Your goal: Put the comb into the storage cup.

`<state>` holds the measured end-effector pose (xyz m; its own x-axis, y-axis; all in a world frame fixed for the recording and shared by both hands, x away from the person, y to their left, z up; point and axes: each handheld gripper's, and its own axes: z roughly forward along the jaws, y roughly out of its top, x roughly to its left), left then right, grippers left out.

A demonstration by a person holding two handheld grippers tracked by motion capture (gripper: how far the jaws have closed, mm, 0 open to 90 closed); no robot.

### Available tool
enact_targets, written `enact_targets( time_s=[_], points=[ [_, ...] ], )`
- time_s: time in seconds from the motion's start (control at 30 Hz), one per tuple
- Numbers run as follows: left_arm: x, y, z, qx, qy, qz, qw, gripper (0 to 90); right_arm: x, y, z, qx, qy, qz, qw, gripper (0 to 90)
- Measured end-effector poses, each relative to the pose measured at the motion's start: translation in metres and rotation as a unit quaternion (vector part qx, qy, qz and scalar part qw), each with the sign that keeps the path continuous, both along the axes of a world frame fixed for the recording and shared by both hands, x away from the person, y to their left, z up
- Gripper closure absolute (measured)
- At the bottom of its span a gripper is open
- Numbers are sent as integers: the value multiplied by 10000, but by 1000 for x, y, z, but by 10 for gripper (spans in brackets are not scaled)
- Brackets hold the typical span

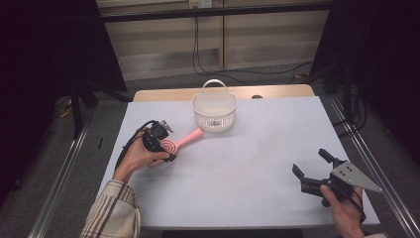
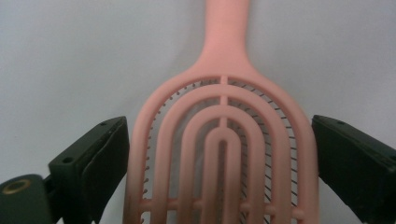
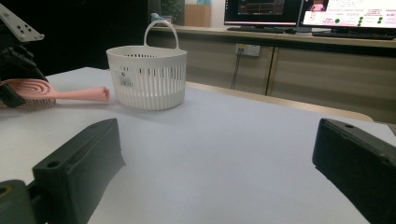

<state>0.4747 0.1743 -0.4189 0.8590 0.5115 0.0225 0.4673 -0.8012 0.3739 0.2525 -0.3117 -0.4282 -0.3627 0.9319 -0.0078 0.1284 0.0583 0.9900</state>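
Note:
A pink hairbrush (image 1: pixel 190 136) lies bristles down at the left of the white table, its handle pointing at a white slotted basket (image 1: pixel 214 119). My left gripper (image 1: pixel 167 148) comes down on the brush head from above. In the left gripper view its jaws (image 2: pixel 219 140) press against both sides of the ribbed pink head (image 2: pixel 224 154). My right gripper (image 1: pixel 309 161) stands open near the table's front right corner, nothing between its jaws (image 3: pixel 217 154). The right gripper view has the brush (image 3: pixel 70 92) at far left and the basket (image 3: pixel 147 79) beside its handle tip.
The basket, with an upright loop handle, stands at the back centre of the table (image 1: pixel 257 148). A wooden strip (image 1: pixel 277 91) runs along the far edge. Cables trail on the floor behind. Monitors (image 3: pixel 345 11) sit on a counter beyond the table.

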Motion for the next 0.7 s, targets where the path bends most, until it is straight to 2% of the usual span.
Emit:
enact_targets(
  time_s=[0.27, 0.3, 0.4, 0.43, 0.47, 0.5, 0.57, 0.7],
  points=[
    [2, -1, -5, -18, 119, -35, 9999, 97, 0, 0, 0, 11, 5, -3, 10000, 9],
    [2, -1, -6, 13, 93, -4, 10000, 96, 0, 0, 0, 15, 4, -5, 10000, 8],
    [3, -1, -7, -128, 129, 159, 9997, 93, 0, 0, 0, 12, 9, -3, 10000, 8],
    [3, -1, -8, -121, 189, 114, 9997, 104, 0, 0, 0, 17, 9, -4, 10000, 8],
    [2, -2, -8, -86, 167, 114, 9998, 121, 0, 0, 0, 6, 3, 0, 10000, 8],
    [4, -1, -8, 16, 233, -28, 9997, 148, 0, 0, 0, 2, 1, 7, 10000, 8],
    [4, -1, -10, 78, 262, -19, 9996, 164, 0, 0, 0, 11, 0, -4, 10000, 8],
    [5, 0, -11, 65, 289, -5, 9996, 184, 0, 0, 0, 4, 0, 9, 10000, 9]
  ],
)
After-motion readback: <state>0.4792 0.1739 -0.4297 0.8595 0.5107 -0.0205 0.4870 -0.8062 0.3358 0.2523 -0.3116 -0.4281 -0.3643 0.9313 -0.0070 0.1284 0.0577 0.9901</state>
